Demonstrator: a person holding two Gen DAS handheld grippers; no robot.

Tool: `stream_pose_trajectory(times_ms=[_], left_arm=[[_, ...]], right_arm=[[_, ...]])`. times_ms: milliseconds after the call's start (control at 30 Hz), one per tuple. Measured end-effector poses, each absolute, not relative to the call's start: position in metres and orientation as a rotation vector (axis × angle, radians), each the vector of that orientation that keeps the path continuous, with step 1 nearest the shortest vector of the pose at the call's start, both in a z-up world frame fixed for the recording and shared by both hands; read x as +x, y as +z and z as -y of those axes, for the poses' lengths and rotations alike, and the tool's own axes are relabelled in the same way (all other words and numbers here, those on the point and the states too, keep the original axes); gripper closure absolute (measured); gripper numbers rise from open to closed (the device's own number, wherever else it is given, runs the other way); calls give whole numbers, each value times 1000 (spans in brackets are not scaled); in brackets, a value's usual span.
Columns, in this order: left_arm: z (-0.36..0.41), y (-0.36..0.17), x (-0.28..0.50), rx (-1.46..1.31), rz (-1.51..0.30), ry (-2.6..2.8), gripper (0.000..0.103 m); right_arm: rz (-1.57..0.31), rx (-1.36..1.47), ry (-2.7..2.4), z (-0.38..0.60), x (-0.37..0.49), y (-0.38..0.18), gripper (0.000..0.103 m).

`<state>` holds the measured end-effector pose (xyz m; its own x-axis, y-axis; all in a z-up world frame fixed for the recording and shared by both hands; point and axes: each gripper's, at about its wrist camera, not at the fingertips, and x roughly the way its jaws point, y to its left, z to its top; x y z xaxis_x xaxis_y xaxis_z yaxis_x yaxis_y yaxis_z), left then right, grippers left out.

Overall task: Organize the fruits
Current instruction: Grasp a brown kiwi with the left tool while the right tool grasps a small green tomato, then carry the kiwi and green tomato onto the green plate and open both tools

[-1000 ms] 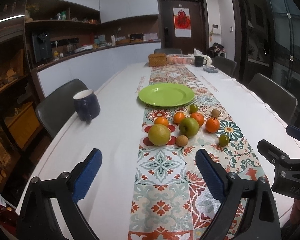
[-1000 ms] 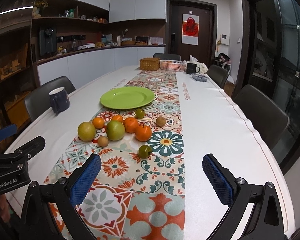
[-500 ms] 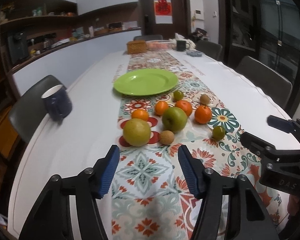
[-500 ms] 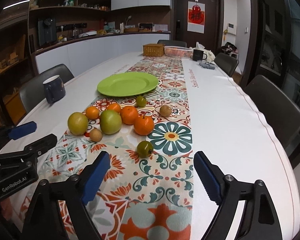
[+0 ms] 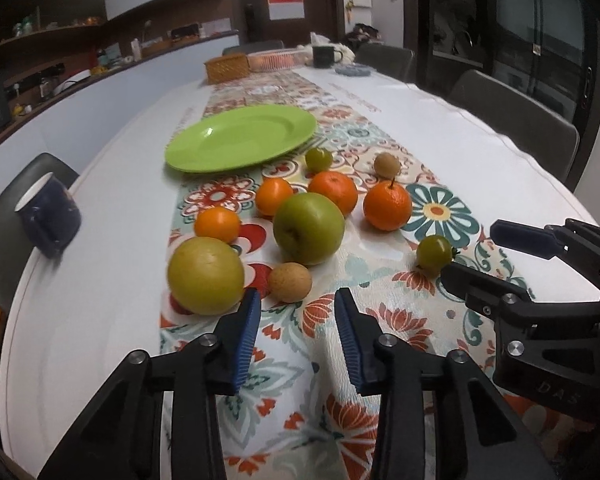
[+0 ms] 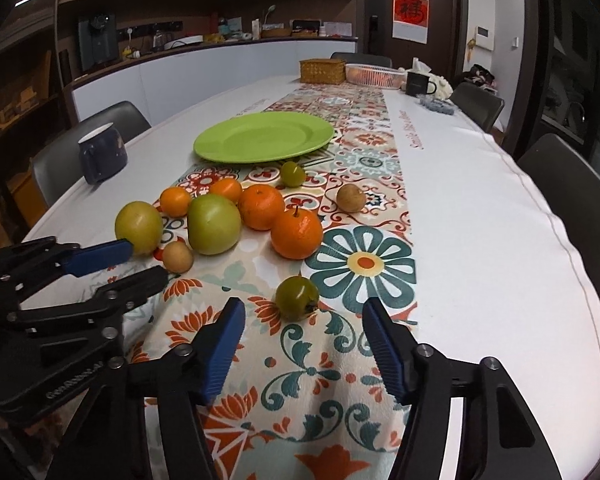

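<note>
Left wrist view: the left gripper [image 5: 296, 322] hangs low over the patterned runner [image 5: 300, 364], jaws parted by a narrow gap and holding nothing. Just ahead of that gap lies a small brown fruit [image 5: 290, 282], roundish, with no clear long axis. The yellow-green pear [image 5: 206, 276] sits just left of it, beside the left blue pad [image 5: 246, 332]. Behind them the green apple [image 5: 309, 228] shows its stem dimple toward the camera, and the stemmed orange [image 5: 388, 205] points its stalk up. The green plate [image 5: 240, 136] lies flat farther back, apart from the fruit. Against half a second ago, the jaws have narrowed further and the fruit looms closer. The navy mug [image 5: 48, 216] at left is motion-blurred. The right gripper [image 5: 496, 256] enters from the right, its body cut by the frame.

Right wrist view: the right gripper [image 6: 304, 340] is open moderately wide, empty, with a small green fruit [image 6: 297, 297] just beyond the gap, its dried calyx facing right. Its jaws, too, are closer together than before, and the fruit nearer. The left gripper [image 6: 116, 268] reaches in from the left, its tips by the brown fruit and pear, its rear lost in the dark edge
</note>
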<state>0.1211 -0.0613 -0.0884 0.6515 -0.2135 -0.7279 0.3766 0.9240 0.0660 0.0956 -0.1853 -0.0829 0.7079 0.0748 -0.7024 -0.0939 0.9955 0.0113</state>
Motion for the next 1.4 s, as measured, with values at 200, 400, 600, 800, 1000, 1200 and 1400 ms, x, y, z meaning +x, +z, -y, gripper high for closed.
stream_pose_trajectory(times_ms=[200,400,600,800,1000,1200,1400], left_arm=[[66,-98,135,227,-821,-341,70],[68,-100,146,226,-831,-333,71],[70,-104,157,211,-865,-325,76],[70,-106,158,211,-872,-323,76],[67,-103,155,186,-882,-328,76],[63,-90,147,169,-861,-333,76],[57,-68,145,142,-824,-348,76]], right_arm=[[-794,-14,115,185,106,-90,51],[-807,-17,124,183,114,-97,57],[-823,5,127,186,120,-100,61],[-849,38,136,190,123,-104,71],[-838,30,141,189,121,-101,73],[-811,19,171,184,116,-88,73],[-766,14,211,179,119,-66,73]])
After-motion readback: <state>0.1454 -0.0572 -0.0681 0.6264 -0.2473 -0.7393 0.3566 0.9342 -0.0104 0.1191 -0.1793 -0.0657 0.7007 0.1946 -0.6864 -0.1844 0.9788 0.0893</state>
